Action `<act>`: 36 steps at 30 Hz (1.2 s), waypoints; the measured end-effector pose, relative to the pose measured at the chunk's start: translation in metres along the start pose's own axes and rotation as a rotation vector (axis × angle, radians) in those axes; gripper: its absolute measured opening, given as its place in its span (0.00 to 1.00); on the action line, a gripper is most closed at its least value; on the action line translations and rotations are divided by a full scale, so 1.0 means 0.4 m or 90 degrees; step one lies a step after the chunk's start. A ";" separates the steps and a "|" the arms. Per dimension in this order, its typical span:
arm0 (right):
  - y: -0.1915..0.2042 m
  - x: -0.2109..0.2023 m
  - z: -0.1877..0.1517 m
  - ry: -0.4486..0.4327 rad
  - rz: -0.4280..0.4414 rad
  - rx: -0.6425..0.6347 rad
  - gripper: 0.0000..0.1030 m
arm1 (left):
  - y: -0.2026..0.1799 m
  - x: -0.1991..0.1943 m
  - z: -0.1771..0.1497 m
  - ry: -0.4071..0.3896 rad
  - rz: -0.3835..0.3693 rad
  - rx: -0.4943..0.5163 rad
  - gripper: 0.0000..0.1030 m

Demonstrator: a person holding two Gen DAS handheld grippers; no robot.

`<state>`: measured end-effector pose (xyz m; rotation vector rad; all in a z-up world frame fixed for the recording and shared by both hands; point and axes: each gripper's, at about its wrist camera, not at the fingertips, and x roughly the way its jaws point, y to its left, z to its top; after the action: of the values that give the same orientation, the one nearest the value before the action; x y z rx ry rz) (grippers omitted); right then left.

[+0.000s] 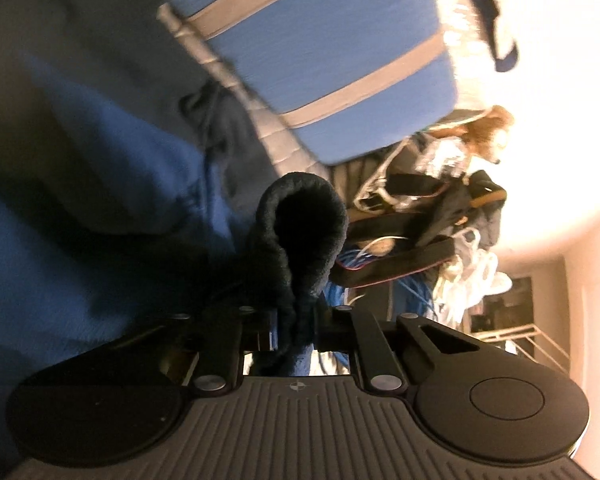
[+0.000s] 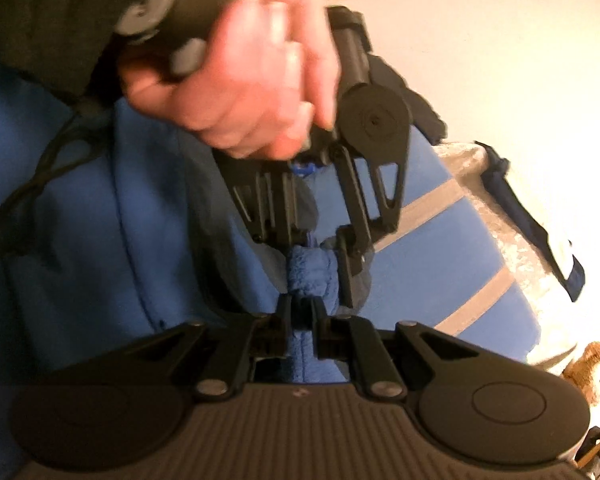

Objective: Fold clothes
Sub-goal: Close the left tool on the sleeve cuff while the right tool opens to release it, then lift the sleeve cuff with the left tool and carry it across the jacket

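Pinching one blue fleece (image 2: 308,268) edge, we are clamping both grippers, left (image 1: 294,320) and right (image 2: 302,320), side by side above the striped mattress (image 1: 332,60), the cloth hanging below.

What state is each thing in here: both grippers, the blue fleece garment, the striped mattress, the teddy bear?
left gripper: shut on the blue fleece garment.
right gripper: shut on the same garment, close to the left gripper.
blue fleece garment: bunched, pinched at a folded edge, not yet folded flat.
striped mattress: lying under the garment.
teddy bear: beside the mattress, untouched.
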<state>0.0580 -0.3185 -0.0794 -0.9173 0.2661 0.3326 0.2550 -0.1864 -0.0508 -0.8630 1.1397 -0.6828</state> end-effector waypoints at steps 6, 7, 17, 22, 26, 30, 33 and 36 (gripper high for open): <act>-0.040 0.026 -0.048 0.025 -0.060 0.021 0.78 | -0.059 -0.052 0.003 -0.044 -0.013 0.084 0.13; -0.048 0.031 -0.059 0.032 -0.071 0.028 0.79 | -0.069 -0.061 0.003 -0.052 -0.014 0.096 0.13; -0.127 0.099 -0.195 0.105 -0.137 0.149 0.90 | -0.157 -0.129 0.002 -0.119 -0.039 0.176 0.12; -0.184 0.125 -0.266 0.137 -0.144 0.255 0.95 | -0.200 -0.161 0.002 -0.149 -0.057 0.207 0.12; -0.255 0.145 -0.301 0.158 -0.156 0.320 0.97 | -0.227 -0.195 0.006 -0.184 -0.081 0.223 0.12; -0.339 0.150 -0.317 0.151 -0.165 0.384 1.00 | -0.252 -0.224 0.018 -0.222 -0.118 0.223 0.12; -0.381 0.150 -0.326 0.142 -0.158 0.438 1.00 | -0.276 -0.236 0.022 -0.247 -0.141 0.218 0.12; -0.375 0.155 -0.325 0.126 -0.125 0.442 1.00 | -0.301 -0.245 0.024 -0.263 -0.158 0.209 0.12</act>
<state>0.1629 -0.4977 -0.0682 -0.2826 0.4352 -0.0435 0.2319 -0.1647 0.1016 -0.8206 0.5359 -0.8225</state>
